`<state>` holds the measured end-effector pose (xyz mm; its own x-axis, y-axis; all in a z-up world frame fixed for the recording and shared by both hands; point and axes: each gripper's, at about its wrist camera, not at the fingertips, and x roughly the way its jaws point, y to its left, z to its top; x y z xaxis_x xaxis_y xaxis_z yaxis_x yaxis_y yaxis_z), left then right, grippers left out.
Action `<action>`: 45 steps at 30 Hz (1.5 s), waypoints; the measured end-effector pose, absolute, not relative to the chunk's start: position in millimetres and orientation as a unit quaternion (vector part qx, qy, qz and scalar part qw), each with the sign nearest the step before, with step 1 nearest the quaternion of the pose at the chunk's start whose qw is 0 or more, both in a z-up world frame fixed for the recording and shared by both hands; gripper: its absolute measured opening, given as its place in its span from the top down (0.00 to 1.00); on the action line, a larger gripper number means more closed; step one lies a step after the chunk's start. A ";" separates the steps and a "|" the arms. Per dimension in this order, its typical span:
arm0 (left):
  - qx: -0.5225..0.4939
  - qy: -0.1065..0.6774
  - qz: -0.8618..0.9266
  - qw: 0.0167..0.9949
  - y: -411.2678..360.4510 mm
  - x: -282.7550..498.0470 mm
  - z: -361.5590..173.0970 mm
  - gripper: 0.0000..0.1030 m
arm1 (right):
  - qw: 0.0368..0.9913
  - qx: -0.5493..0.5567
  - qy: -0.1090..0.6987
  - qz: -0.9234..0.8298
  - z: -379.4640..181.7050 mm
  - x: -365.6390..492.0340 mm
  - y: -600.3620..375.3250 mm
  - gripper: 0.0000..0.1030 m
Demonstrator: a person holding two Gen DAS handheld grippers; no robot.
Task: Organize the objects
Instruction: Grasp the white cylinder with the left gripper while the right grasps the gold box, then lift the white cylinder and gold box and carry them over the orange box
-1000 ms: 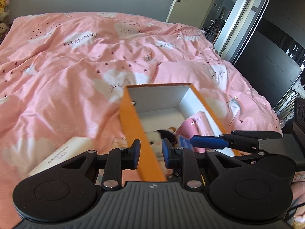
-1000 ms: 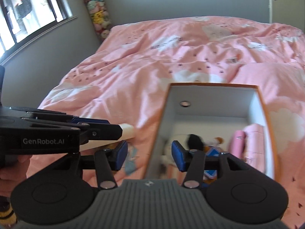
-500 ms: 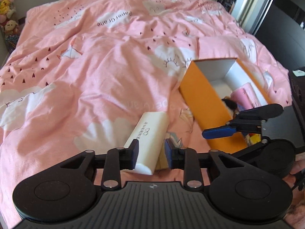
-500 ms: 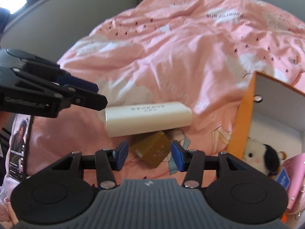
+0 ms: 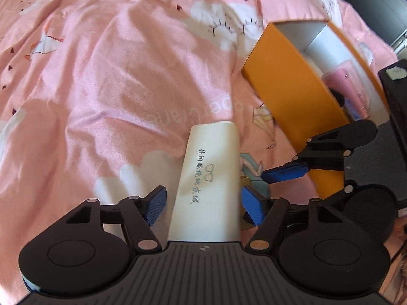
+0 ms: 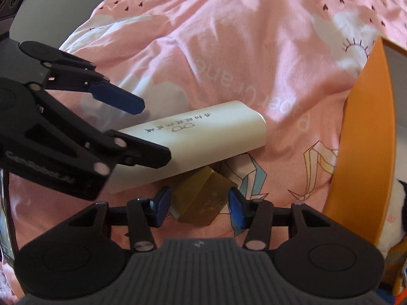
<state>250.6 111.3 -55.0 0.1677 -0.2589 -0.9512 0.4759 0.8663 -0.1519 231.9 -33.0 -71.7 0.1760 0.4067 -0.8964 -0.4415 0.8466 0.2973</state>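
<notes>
Two hand-held grippers over a pink bed

On the pink duvet [image 5: 106,81] lies an orange box [image 5: 287,86], beside it a white case [image 5: 211,178] resting partly on a small gold box [image 6: 203,198]. The left hand-held gripper [image 5: 203,203] is opening, straddling the case untouched; the right hand-held gripper [image 6: 198,203] brackets the gold box, spread.

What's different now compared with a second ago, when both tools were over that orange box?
Both grippers swung away from the orange box and came down over the quilt. The left gripper now straddles the white case, its jaws opening and not yet pressing it. The right gripper brackets the small gold box without gripping. Nothing was picked up; the case, gold box and orange box lie where they were.
</notes>
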 end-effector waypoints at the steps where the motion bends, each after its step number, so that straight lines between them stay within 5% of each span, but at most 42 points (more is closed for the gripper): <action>1: 0.089 0.607 -0.244 0.751 110.6 255.4 -59.7 0.20 | 0.763 -0.010 0.585 0.273 -75.4 234.7 -33.1 0.49; 17: 0.057 0.677 -0.255 0.688 97.7 289.0 -92.3 0.27 | 0.704 0.124 0.651 0.256 -121.4 260.0 -39.0 0.27; 26: 0.054 0.674 -0.243 0.695 111.6 284.4 -78.3 0.28 | 0.688 0.160 0.657 0.262 -133.0 262.4 -36.8 0.28; 45: 0.053 0.608 -0.228 0.759 119.0 239.8 -12.2 0.29 | 0.783 0.020 0.558 0.276 -55.0 226.1 -39.3 0.30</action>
